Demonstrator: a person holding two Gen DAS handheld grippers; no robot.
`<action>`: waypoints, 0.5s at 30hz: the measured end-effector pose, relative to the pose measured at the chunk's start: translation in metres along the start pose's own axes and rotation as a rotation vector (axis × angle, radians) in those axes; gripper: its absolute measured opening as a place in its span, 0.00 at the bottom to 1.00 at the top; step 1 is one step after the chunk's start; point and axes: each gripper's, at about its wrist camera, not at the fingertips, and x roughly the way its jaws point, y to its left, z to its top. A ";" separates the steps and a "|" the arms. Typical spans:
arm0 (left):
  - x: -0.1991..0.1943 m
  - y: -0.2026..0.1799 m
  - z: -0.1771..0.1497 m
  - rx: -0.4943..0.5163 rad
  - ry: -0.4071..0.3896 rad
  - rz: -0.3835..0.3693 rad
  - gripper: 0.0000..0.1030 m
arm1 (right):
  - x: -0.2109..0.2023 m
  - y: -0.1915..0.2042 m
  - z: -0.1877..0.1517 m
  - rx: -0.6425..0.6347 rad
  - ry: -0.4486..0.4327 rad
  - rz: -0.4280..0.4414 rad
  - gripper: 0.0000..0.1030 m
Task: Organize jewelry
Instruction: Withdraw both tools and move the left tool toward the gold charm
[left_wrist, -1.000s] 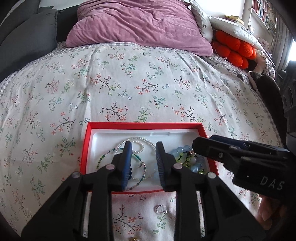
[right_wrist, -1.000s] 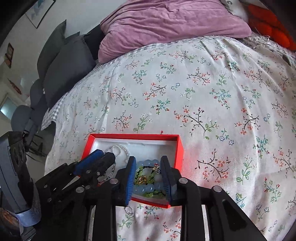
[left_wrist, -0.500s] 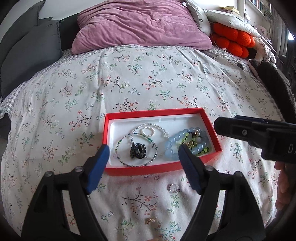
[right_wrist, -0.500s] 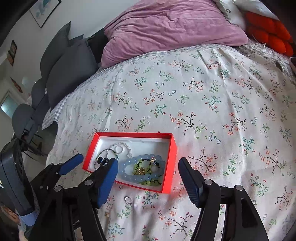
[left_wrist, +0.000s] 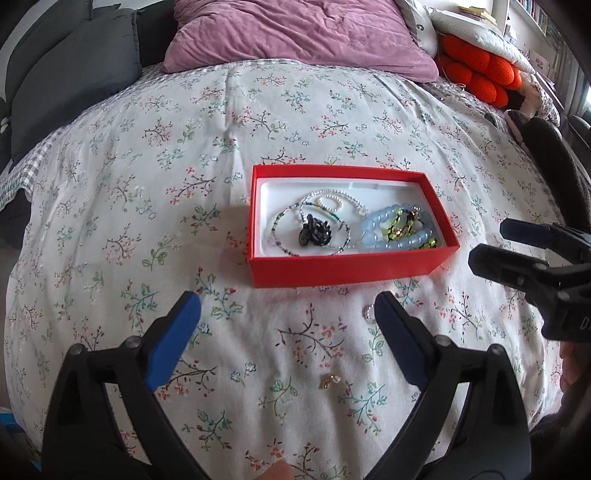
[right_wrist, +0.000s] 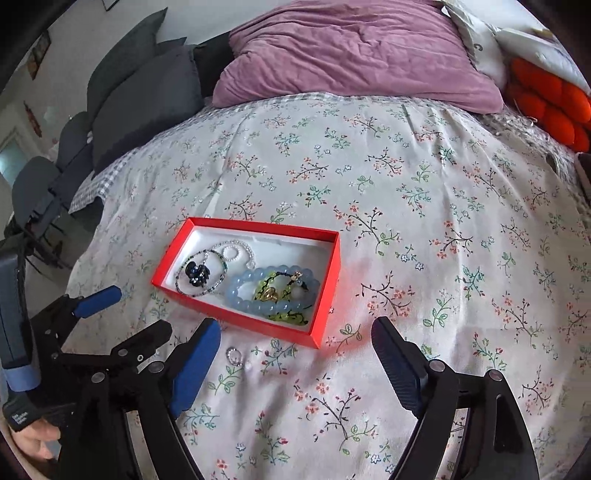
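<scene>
- left gripper: jaws wide apart, nothing between them, just been opening; only floral bedspread under the gap.
- right gripper: jaws also spread wide and empty, just been opening; hangs near the box's front edge.
- Left view, about 1 o'clock from the left gripper's gap, just beside its right pad: small silver ring flat on the bedspread. In the right view it lies just beside the right gripper's left pad.
- Left view, about 5 o'clock from the gap: tiny gold earring on the cloth, between the fingers' bases. Exact shape too small to tell.
- Both loose pieces: likely very light, hard, slick, sitting in soft fabric. Judgement: pinch across the ring's rim with pad tips; pressing down may sink it into the bedding or catch cloth.
- 12 o'clock from the left gripper: red box with white lining, open-topped, on the bed.
- Inside: blue bead bracelet at right, pearl strand toward the back, thin beaded loop at left with dark blue cluster piece in it.
- Strands look floppy and tangle-prone; better taken by one bead run than scooped.
- Box looks like light card and likely slides if nudged.
- Farther out: purple pillow at 12 o'clock.
</scene>
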 end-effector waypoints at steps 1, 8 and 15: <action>0.000 0.001 -0.003 0.004 0.009 0.000 0.93 | 0.001 0.003 -0.002 -0.019 0.009 -0.001 0.85; 0.002 0.005 -0.023 0.060 0.062 0.022 0.94 | 0.010 0.019 -0.023 -0.123 0.078 -0.036 0.85; 0.007 0.011 -0.037 0.089 0.111 0.030 0.94 | 0.019 0.017 -0.034 -0.143 0.119 -0.063 0.85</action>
